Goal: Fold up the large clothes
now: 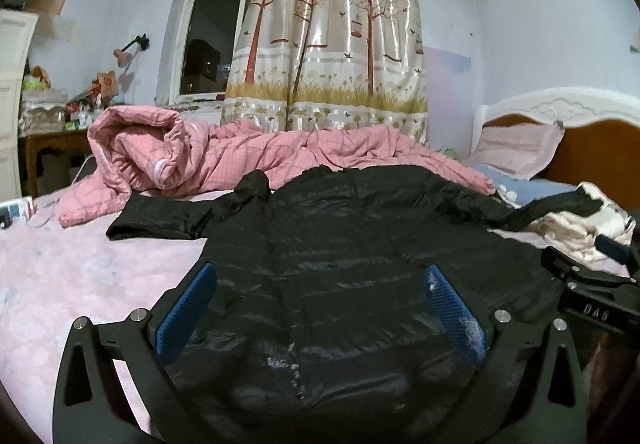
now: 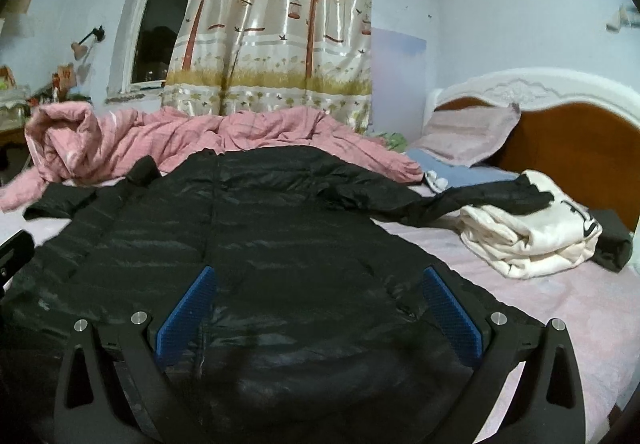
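Left wrist view shows both grippers, left (image 1: 320, 308) and right (image 2: 320, 304), spread wide and empty over the slick jacket (image 1: 340, 244), whose puffy hem may slip a shallow pinch.

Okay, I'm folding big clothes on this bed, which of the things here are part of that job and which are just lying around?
Part of the job:
black puffer jacket, spread flat on the bed
left hand-held gripper, open
right hand-held gripper, open

Just lying about:
pink quilt, bunched behind the jacket
folded white garment, under one sleeve end
pillow
curtain
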